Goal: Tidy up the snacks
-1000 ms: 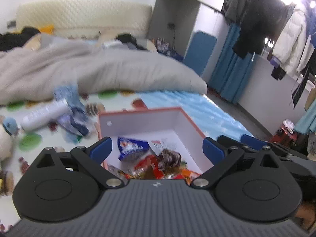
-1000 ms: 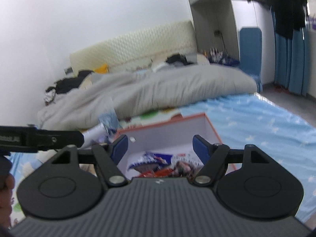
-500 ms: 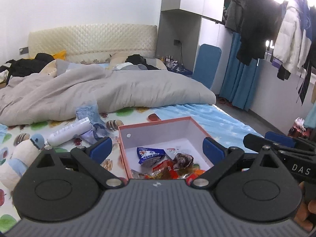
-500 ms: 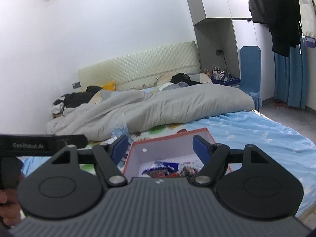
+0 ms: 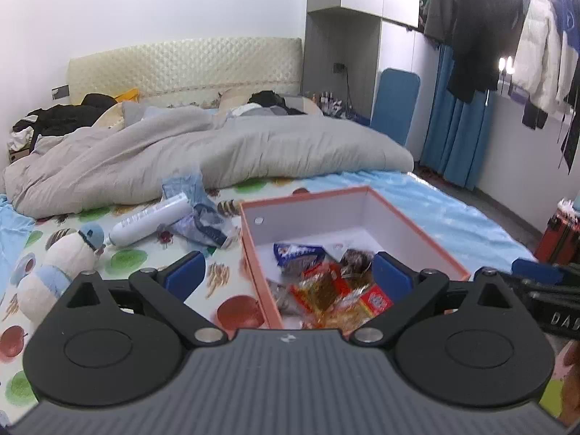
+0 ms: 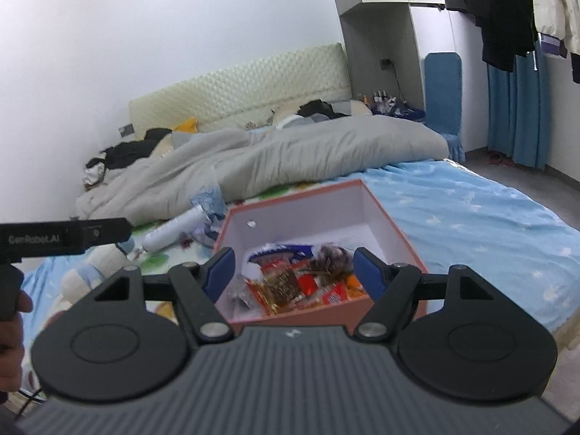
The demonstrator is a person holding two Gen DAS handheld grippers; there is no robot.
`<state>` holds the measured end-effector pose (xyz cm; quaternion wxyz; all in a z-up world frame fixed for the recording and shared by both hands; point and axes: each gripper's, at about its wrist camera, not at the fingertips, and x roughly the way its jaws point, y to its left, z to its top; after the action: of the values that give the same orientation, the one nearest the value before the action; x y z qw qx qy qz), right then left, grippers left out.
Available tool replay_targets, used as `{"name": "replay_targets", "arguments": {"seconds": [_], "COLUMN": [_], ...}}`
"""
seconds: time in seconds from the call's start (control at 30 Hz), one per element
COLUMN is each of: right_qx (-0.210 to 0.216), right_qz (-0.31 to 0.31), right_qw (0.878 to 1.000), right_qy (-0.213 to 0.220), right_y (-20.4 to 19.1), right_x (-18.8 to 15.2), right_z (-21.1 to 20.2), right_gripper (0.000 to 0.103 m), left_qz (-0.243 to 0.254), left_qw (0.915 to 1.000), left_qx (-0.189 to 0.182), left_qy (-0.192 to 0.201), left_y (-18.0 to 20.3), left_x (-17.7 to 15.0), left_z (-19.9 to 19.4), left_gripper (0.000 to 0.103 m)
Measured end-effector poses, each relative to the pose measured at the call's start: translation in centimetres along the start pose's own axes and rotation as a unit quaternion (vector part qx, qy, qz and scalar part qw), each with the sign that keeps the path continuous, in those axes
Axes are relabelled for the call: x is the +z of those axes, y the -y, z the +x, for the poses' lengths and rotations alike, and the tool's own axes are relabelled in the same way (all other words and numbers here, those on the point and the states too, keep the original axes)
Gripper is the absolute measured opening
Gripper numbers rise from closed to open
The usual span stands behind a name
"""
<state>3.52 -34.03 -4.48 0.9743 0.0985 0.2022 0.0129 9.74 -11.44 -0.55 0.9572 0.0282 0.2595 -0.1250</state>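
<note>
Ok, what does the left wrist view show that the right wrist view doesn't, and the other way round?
Only the left wrist view: a red suitcase on the floor at far right, and the near-left stretch of the fruit-print sheet with the whole plush toy.

Only the right wrist view: the box's near outer wall, and the wide blue star-print sheet to its right.

Both: the orange-rimmed box of wrapped snacks, the white bottle, the grey duvet, and each view's own gripper, left and right, jaws open and empty.

Open-topped box, walls around snacks
</note>
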Motion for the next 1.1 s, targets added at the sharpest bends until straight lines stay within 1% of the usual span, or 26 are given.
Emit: {"name": "replay_targets", "arguments": {"seconds": [0.13,0.17,0.2,0.23,0.47,0.6,0.73,0.8,0.83,0.9,1.0,1.1], "right_qx": [-0.004,-0.007,-0.006,-0.003,-0.004,-0.009,-0.013,-0.013,-0.015,-0.016,-0.016,-0.014], "right_qz": [0.004,0.003,0.001,0.002,0.009,0.011,0.003,0.002,0.002,0.002,0.003,0.006], "right_qw": [1.000,1.000,1.000,1.000,1.000,1.000,1.000,1.000,1.000,1.000,1.000,1.000], "right_qy": [-0.004,-0.004,-0.002,-0.002,-0.008,-0.002,0.007,0.008,0.007,0.006,0.003,0.000], "right_y": [0.1,0.0,-0.1,-0.1,0.0,-0.1,-0.4,-0.5,-0.5,-0.5,-0.5,-0.4], "right_x": [-0.2,-0.1,0.0,-0.1,0.0,-0.1,-0.1,-0.1,-0.1,0.0,0.1,0.2], "right_z": [0.0,0.1,0.2,0.2,0.3,0.2,0.0,-0.1,-0.1,-0.2,-0.2,-0.1], "right_gripper": [0.075,0.084,0.088,0.096,0.097,0.097,0.097,0.100,0.103,0.103,0.103,0.103], "left_qz": [-0.009,-0.013,-0.016,-0.018,-0.028,-0.030,-0.042,-0.040,-0.040,-0.038,-0.027,-0.028], "left_qw": [0.9997,0.9996,0.9996,0.9996,0.9995,0.9994,0.9988,0.9988,0.9988,0.9989,0.9993,0.9993], "left_qx": [0.001,0.001,0.001,-0.001,-0.002,-0.002,-0.010,-0.010,-0.010,-0.012,-0.004,-0.004], "left_qy": [-0.021,-0.024,-0.024,-0.023,-0.018,-0.019,-0.024,-0.024,-0.025,-0.025,-0.027,-0.026], "left_y": [-0.3,-0.4,-0.4,-0.5,-0.8,-0.8,-1.1,-1.1,-1.2,-1.2,-1.0,-1.1], "left_x": [-0.9,-0.9,-0.9,-0.9,-0.4,-0.5,-0.5,-0.5,-0.4,-0.3,-0.2,-0.1], "left_z": [0.7,0.9,0.9,0.9,1.0,1.0,0.9,0.9,0.9,0.9,1.2,1.2], "left_gripper": [0.100,0.100,0.100,0.100,0.100,0.101,0.101,0.101,0.101,0.101,0.101,0.101]}}
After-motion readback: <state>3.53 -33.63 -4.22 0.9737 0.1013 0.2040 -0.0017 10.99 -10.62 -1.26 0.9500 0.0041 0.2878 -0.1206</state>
